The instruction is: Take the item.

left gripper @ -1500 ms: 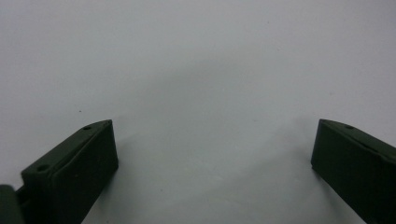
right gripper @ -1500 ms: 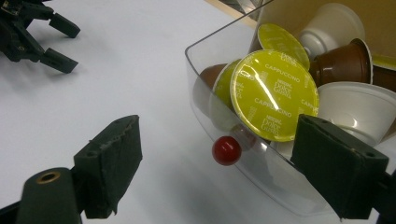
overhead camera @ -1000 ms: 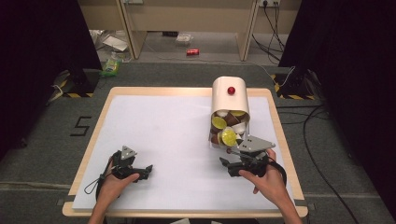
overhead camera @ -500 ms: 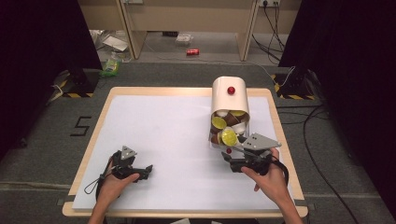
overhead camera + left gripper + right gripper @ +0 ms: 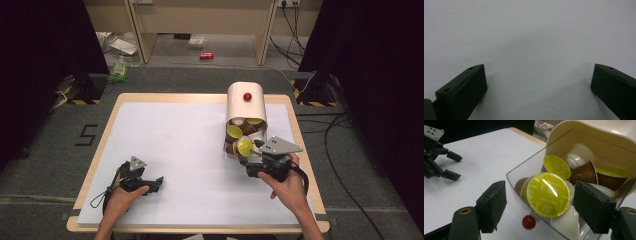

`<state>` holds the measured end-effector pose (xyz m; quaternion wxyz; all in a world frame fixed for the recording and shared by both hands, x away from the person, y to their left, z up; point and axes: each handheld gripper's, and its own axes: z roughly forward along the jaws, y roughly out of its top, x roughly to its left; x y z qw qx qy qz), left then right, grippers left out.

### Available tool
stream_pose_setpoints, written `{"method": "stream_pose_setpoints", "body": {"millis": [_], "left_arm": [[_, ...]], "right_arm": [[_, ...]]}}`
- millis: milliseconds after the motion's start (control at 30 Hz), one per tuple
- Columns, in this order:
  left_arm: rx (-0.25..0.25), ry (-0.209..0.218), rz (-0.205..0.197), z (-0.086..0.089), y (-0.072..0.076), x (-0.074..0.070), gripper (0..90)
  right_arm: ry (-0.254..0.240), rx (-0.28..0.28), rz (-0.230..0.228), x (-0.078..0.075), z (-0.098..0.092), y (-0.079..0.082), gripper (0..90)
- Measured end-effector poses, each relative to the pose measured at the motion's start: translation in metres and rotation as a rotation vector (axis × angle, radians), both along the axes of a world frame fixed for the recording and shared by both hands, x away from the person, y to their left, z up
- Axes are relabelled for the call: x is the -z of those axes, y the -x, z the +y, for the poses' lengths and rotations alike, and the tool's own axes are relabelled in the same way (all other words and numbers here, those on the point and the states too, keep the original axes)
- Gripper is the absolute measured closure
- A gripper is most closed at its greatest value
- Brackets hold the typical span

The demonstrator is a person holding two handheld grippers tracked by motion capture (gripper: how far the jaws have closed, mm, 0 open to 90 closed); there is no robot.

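Your right gripper, fingers wide, frames the green-lidded coffee capsule at the clear bin's mouth, middle of the frame, so next squeeze it gently, while your left gripper waits wide at lower left.

A cream holder with a red knob is seen lying on the table's right half. From its open clear front, capsules are shown jumbled: green-lidded ones marked CAPPUCINO, brown cups and white ones. The foremost green lid is tilted outward.
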<state>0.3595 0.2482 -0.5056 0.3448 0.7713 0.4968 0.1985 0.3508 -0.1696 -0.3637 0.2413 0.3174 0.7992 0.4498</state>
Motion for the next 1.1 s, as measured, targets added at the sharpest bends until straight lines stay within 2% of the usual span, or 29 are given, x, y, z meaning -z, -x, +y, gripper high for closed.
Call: {"method": "stream_pose_setpoints", "body": {"millis": [300,633,867,1100], "left_arm": [[0.0,0.0,0.0,0.0,0.0,0.0,0.0],[0.0,0.0,0.0,0.0,0.0,0.0,0.0],[0.0,0.0,0.0,0.0,0.0,0.0,0.0],[0.0,0.001,0.0,0.0,0.0,0.0,0.0]], "right_arm": [[0.003,0.042,0.017,-0.002,0.007,-0.017,29.8],[0.014,0.051,0.027,0.003,0.008,-0.025,31.6],[-0.01,0.046,0.073,0.011,0.009,-0.032,31.8],[-0.022,0.04,0.09,0.014,0.01,-0.035,36.2]]}}
